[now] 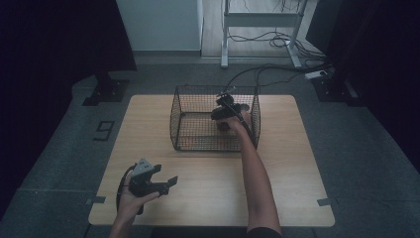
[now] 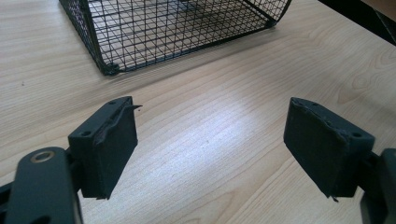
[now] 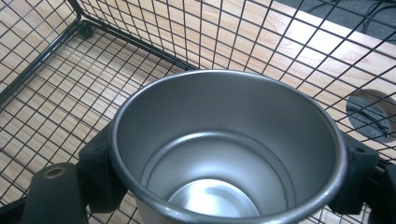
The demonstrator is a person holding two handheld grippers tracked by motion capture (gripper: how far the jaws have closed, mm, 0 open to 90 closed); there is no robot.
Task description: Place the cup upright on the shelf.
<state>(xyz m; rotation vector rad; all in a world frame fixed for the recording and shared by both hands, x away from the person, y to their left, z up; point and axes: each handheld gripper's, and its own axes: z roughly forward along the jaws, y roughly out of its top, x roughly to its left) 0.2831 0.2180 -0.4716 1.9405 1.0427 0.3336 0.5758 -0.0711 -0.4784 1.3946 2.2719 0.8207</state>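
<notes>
Right hand-held gripper (image 3: 224, 186) clamps a metal cup (image 3: 224, 154) inside the wire basket (image 3: 140, 51); left hand-held gripper (image 2: 210, 154) gapes empty

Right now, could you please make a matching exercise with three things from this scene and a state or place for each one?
Things:
1. cup
2. left gripper
3. basket

States or places:
A. open, nothing between the jaws
B. stands on the table
C. held by the right gripper, inside the basket

Pairs: 1-C, 2-A, 3-B
</notes>
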